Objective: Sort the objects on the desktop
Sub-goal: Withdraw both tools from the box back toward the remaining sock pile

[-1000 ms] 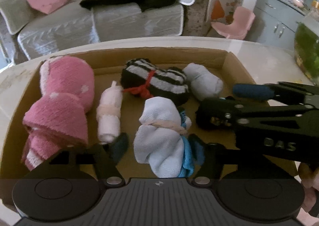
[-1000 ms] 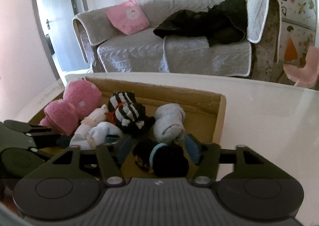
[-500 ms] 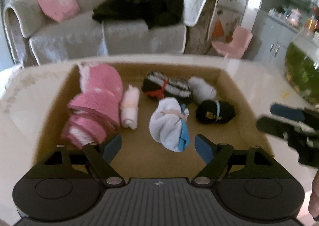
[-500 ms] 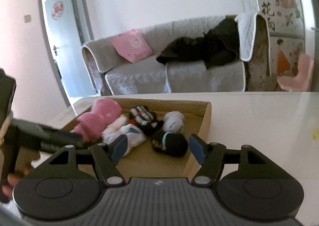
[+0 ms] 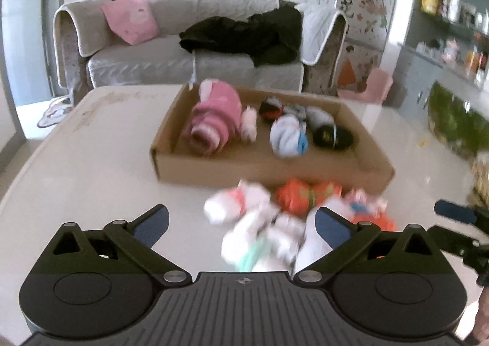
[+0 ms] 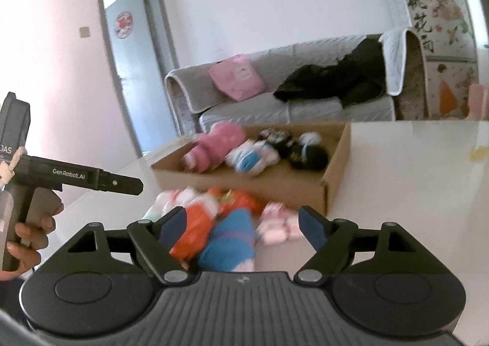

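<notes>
Both grippers hang over the white tabletop (image 5: 91, 169) on the near side of the shallow brown cardboard box (image 5: 259, 169), and each set of jaws has just been opening. The left gripper (image 5: 241, 223) stands spread wide with nothing pressed between its blue pads; a blurred heap of white rolled socks (image 5: 244, 211) lies on the table below and between the fingers, untouched as far as the view shows. The right gripper (image 6: 238, 223) is parted too, its pads clear of the bundles beneath it: an orange rolled sock (image 6: 195, 227), a blue rolled sock (image 6: 232, 239) and a pale pink one (image 6: 275, 227), all loose on the table just in front of the box wall.

Inside the box sit the sorted pieces: a big fluffy pink sock bundle (image 5: 214, 120) at the left, a small pale pink roll (image 5: 249, 123) just beside it, a white-and-blue bundle (image 5: 287, 136) in the middle, a black rolled sock (image 5: 333, 135) to the right, and a black-and-white striped bundle (image 5: 272, 107) toward the far wall.

In the right wrist view a hand (image 6: 27, 236) grips the handle of the left tool. Behind the table stands a grey sofa (image 5: 183, 52) with a pink cushion (image 5: 131, 17) and dark clothing (image 5: 244, 34) on it.
</notes>
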The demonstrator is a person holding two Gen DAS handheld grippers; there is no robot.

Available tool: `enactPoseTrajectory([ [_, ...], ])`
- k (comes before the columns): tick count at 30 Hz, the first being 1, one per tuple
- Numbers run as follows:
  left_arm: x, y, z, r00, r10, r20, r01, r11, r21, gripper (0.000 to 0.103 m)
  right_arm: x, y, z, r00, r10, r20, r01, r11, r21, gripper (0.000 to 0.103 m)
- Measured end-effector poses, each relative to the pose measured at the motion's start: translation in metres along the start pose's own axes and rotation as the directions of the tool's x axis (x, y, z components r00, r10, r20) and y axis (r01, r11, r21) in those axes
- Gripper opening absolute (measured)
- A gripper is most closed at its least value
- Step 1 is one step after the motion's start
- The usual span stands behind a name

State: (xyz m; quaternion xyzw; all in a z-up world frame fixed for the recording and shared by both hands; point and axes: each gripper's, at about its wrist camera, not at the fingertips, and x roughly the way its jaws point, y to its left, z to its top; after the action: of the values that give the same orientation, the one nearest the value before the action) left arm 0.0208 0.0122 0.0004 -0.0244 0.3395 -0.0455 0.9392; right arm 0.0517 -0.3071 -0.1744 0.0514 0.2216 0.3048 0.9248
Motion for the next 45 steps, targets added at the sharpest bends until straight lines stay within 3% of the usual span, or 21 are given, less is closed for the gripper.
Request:
enactPoseTrajectory([
  [7, -0.009, -0.006, -0.031, 0.997, -0.043, -0.062, 0.045, 0.999, 0.017, 0.102, -0.010, 0.017, -0.013, 1.000, 0.019, 0.008, -0.018, 0.999, -0.026, 0.087],
  [11, -0.007, -0.011, -0.047, 0.997, 0.011, -0.072, -0.006, 0.998, 0.069, 0.103, -0.012, 0.030, -0.022, 1.000, -0.013, 0.028, 0.016, 0.997, -0.079, 0.099],
  [22, 0.006, 0.014, -0.051, 0.988, 0.081, -0.129, -0.082, 0.997, -0.005, 0.102, -0.004, 0.053, -0.050, 0.998, -0.049, -0.046, 0.043, 0.992, -0.121, 0.100],
  [26, 0.006, 0.016, -0.049, 0.988, 0.096, -0.120, -0.094, 0.995, 0.019, 0.102, 0.002, 0.055, -0.056, 0.994, -0.086, -0.061, 0.079, 0.991, -0.111, 0.100],
  [28, 0.007, 0.011, -0.046, 0.988, 0.103, -0.111, -0.095, 0.993, 0.074, 0.102, 0.006, 0.056, -0.058, 0.993, -0.096, -0.066, 0.089, 0.991, -0.103, 0.100],
  [34, 0.009, 0.001, -0.041, 0.998, 0.050, -0.046, -0.032, 0.942, 0.333, 0.102, 0.011, 0.061, -0.063, 0.991, -0.114, -0.072, 0.106, 0.989, -0.107, 0.100],
  [39, 0.029, 0.006, -0.042, 0.994, -0.020, -0.110, 0.065, 0.902, 0.428, 0.102, 0.012, 0.063, -0.063, 0.990, -0.116, -0.076, 0.108, 0.989, -0.104, 0.100],
  [45, 0.040, -0.002, -0.038, 0.991, -0.079, -0.109, 0.125, 0.838, 0.532, 0.102, 0.013, 0.063, -0.062, 0.990, -0.108, -0.086, 0.101, 0.991, -0.088, 0.100],
])
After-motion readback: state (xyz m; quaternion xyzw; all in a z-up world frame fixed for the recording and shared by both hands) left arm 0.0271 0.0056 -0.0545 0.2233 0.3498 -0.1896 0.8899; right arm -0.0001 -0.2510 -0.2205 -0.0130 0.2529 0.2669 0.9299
